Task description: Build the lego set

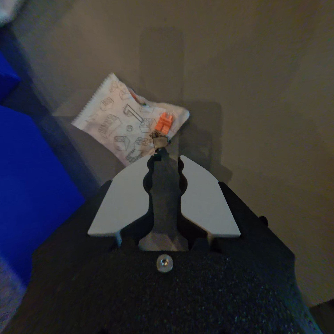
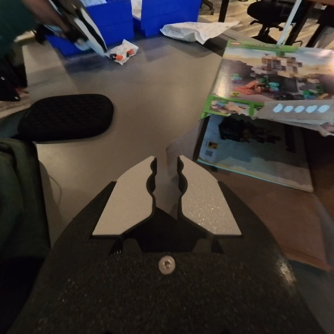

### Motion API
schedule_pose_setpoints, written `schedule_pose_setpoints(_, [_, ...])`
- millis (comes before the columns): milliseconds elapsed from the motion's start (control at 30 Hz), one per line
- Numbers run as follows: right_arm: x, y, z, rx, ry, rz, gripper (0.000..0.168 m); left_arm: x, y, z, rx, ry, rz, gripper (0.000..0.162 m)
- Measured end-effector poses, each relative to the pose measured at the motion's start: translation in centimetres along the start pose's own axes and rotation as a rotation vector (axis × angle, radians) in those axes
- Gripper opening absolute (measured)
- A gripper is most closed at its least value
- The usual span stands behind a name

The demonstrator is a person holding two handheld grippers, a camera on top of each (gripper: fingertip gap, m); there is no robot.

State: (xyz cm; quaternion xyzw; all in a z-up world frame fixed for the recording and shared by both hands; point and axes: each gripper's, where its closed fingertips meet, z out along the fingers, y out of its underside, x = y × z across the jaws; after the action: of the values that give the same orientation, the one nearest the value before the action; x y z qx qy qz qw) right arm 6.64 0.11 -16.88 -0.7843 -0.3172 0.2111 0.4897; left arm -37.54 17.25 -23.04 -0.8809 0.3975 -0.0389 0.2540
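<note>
Left gripper (image 1: 165, 156), nearest in its view, has jaws parted w/ a small gap, holding nothing. Just beyond its tips, frame centre, lies a white parts bag (image 1: 124, 119) printed w/ brick outlines, saw-tooth edge at upper left, torn at the right; an orange piece (image 1: 163, 123) and a dark piece (image 1: 160, 141), blurry, possibly a brick, sit at the tear. Blue bin (image 1: 27, 171) at left. Right gripper (image 2: 167, 159) also parted, empty, over grey table (image 2: 144, 94); set box (image 2: 271, 75) at upper right, opened.
</note>
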Motion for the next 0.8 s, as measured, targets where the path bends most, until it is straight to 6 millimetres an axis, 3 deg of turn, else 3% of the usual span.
schedule_pose_setpoints(33, [0.4,0.0,-0.2,-0.001,0.013,-0.003,0.021,0.1,-0.6,-0.6,0.031,-0.018,0.008,0.026])
schedule_pose_setpoints(267, [3.2,0.1,-2.3,-0.031,0.107,-0.009,0.021,3.0,-4.3,-3.3,0.201,-0.093,0.098,0.031])
schedule_pose_setpoints(533, [3.5,0.8,-2.9,-0.03,0.116,0.001,0.021,3.3,-1.4,-0.9,0.155,0.007,0.129,0.035])
schedule_pose_setpoints(800, [3.5,1.2,-2.3,-0.027,0.102,0.018,0.021,3.5,0.1,-0.6,0.15,0.053,0.17,0.034])
